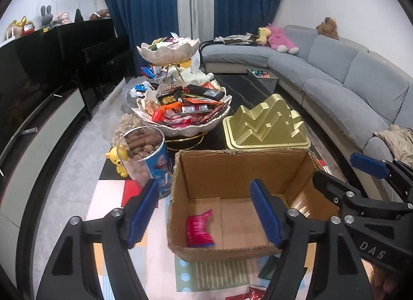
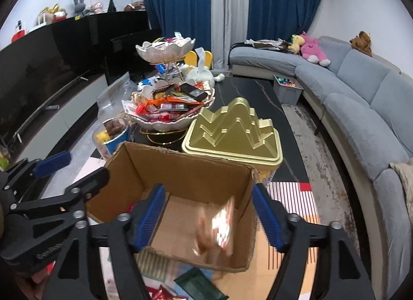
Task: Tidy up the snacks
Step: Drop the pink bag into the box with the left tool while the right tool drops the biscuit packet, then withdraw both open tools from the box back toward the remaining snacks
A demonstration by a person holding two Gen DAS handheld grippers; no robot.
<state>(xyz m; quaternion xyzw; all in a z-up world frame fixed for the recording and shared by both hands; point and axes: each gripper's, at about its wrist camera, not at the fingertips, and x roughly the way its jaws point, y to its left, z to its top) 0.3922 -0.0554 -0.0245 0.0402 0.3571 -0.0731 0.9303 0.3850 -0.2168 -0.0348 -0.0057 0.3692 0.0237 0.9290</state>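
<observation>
Both pairs of jaws stand wide with nothing between their pads: our left gripper (image 1: 206,212) and our right gripper (image 2: 214,213) each hang over the near rim of the cardboard box (image 1: 245,168), left and right halves of it respectively. We count one pink snack packet (image 1: 198,229) lying flat on the box floor at its near left, and one blurred packet (image 2: 219,227) tumbling against the box's right wall; that makes two snacks inside, as far as we can tell. We judge the step to be dropping snacks in, so we should clear the jaws up past the rim without nudging the box walls before we fetch more. Beyond the box sit one gold lidded tin (image 1: 265,124) at its far right, one tub of chocolate sticks (image 1: 147,155) at its far left, and one tiered bowl stand (image 1: 183,109) heaped with wrapped snacks, two bowls showing, all on the tabletop (image 1: 247,85).
</observation>
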